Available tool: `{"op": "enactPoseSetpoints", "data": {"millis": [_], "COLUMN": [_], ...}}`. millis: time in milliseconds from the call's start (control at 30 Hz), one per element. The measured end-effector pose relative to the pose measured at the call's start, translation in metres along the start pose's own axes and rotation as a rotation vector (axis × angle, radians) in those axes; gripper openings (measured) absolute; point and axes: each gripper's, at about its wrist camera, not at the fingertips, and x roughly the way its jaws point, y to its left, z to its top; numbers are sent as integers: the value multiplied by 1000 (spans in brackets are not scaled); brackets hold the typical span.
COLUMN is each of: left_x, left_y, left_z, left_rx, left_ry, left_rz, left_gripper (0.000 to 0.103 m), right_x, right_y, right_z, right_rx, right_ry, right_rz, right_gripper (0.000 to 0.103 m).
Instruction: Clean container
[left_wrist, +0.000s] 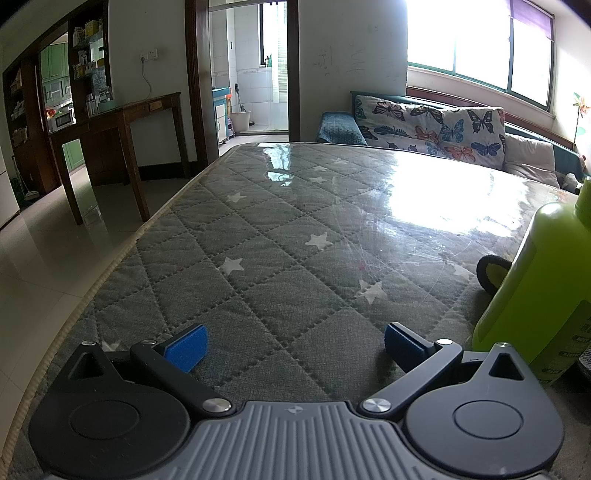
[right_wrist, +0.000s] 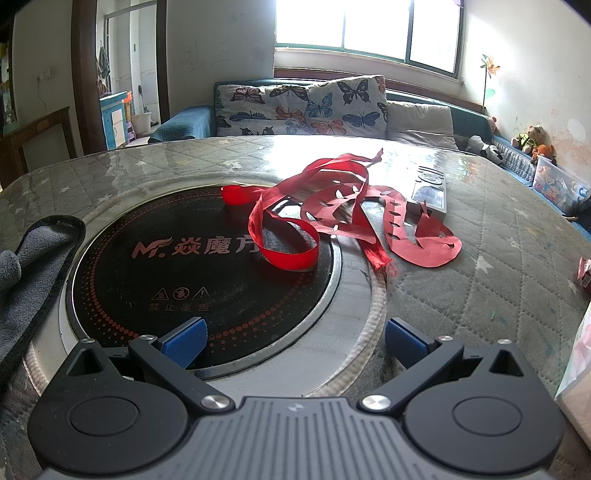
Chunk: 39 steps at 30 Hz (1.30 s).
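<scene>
Writing on cooktop: "MF." logo followed by Chinese characters, printed in pale red across the black induction cooktop (right_wrist: 199, 266); three warning triangles and a line of Chinese text below, lower centre of the right wrist frame
Writing on bottle: dark label with small characters at lower right of the left wrist frame, too blurred to read
Left gripper (left_wrist: 293, 347): blue pads spread wide, nothing between them, poised over the quilted star-print table cover (left_wrist: 258, 258)
Right gripper (right_wrist: 294, 341): blue pads spread wide, nothing pinched, over the near rim of the cooktop
Container: lime-green bottle (left_wrist: 535, 295) stood at the right edge of the left wrist frame, just beside the left gripper's right finger; contents not visible
Cloth: grey cloth (right_wrist: 33, 273) with black edging lay at far left of the right wrist frame, overlapping the cooktop's rim
Ribbon: red ribbon (right_wrist: 332, 214) tangled from cooktop onto table cover, centre frame
Remote: remote control (right_wrist: 430, 188) flat beyond the ribbon, upper right of centre
</scene>
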Motion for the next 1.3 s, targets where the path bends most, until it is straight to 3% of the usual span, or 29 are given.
{"op": "enactPoseSetpoints", "data": {"millis": [1300], "left_x": [-5], "left_y": [2], "left_z": [-5], "left_rx": [-5], "left_ry": [-2], "left_rz": [-2], "left_gripper": [103], "right_x": [-9], "right_y": [18], "right_z": [-7], "right_rx": [-10], "right_ry": [-6], "right_rz": [8], "right_gripper": [103]}}
